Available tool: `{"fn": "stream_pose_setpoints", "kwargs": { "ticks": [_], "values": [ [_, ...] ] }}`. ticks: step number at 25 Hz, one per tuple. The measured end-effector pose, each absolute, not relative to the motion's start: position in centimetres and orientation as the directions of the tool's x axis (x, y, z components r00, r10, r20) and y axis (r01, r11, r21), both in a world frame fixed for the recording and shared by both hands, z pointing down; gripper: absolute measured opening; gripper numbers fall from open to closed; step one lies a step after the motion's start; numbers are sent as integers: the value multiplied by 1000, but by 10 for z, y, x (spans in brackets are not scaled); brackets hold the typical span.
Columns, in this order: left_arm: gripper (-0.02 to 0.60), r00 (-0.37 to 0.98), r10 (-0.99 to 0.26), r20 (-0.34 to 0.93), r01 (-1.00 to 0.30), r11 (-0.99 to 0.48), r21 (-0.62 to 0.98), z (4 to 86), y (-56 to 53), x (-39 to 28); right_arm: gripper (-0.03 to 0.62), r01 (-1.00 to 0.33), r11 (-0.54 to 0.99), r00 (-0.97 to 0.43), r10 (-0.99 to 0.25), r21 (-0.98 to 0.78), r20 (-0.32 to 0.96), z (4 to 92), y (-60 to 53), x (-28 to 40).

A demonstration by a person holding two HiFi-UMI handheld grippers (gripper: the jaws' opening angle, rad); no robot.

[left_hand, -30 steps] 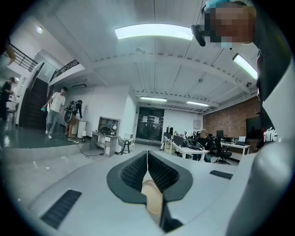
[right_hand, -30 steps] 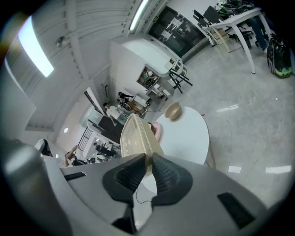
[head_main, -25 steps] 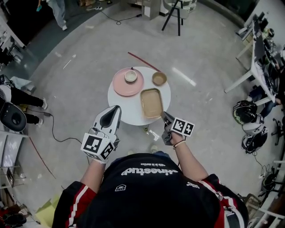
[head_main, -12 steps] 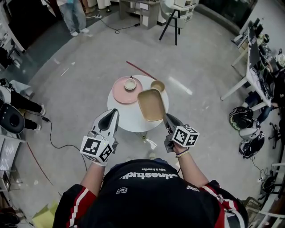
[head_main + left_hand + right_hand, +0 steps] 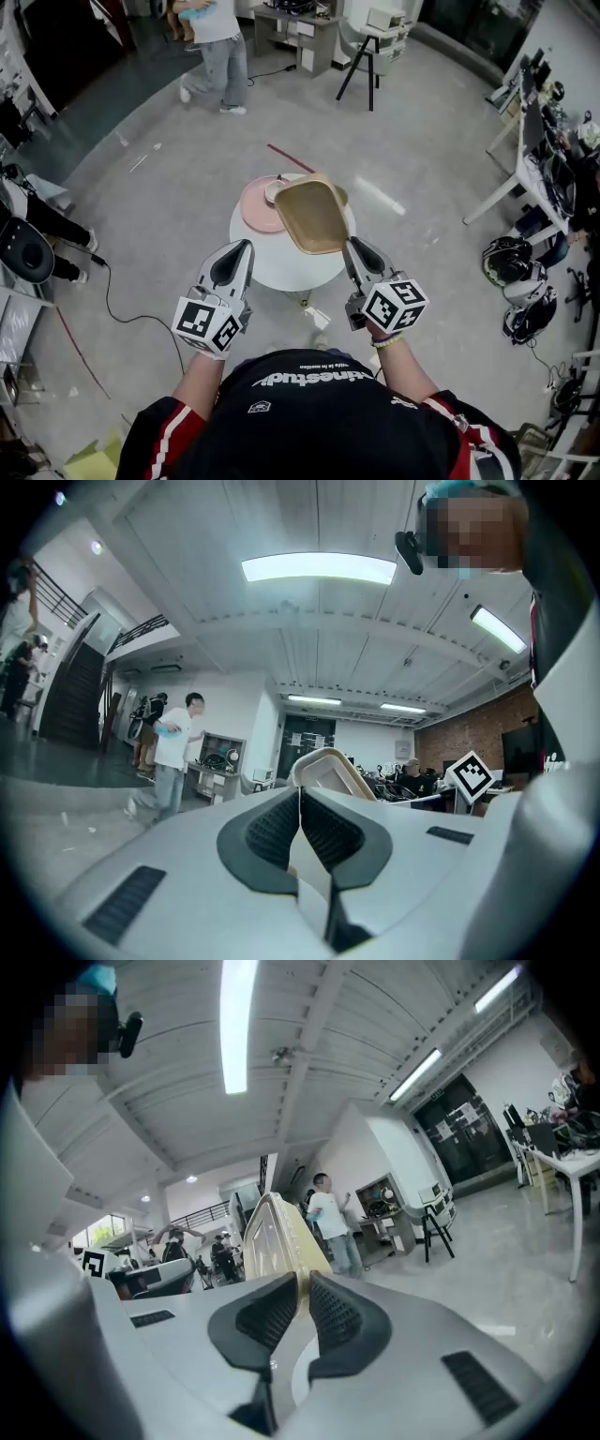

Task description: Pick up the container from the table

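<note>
above the table, head view only: container in pinch of right claw; left claw pressed together

Tan container, pink plate

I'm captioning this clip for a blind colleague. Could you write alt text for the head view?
From above: the right tool grips a tan rectangular container by its near edge, tilted over a round white table. A pink plate with a small bowl shows partly behind it; the left tool hovers shut and empty nearby.
</note>
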State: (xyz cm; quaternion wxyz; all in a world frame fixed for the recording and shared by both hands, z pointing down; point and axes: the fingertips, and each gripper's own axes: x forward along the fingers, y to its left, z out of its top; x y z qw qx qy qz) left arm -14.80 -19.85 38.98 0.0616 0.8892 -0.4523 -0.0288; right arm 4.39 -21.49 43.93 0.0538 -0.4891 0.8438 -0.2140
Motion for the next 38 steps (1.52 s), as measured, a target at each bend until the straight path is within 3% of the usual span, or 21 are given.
{"fn": "stream_pose_setpoints", "kwargs": {
  "ticks": [6,16,38],
  "values": [
    [25,577,-816,-15,-808,-574,129,383,-198,-162,57,-847,465,-499,-862,-256,84,407,-205,22],
    [25,573,-820,-11,-813,-570,121,383,-202,-162,57,-866,478,-490,-870,-147,54,384,-197,11],
    [25,571,-820,-16,-814,-569,116,379,-199,-169,57,-900,413,-421,-906,-140,36,385,-193,10]
  ]
}}
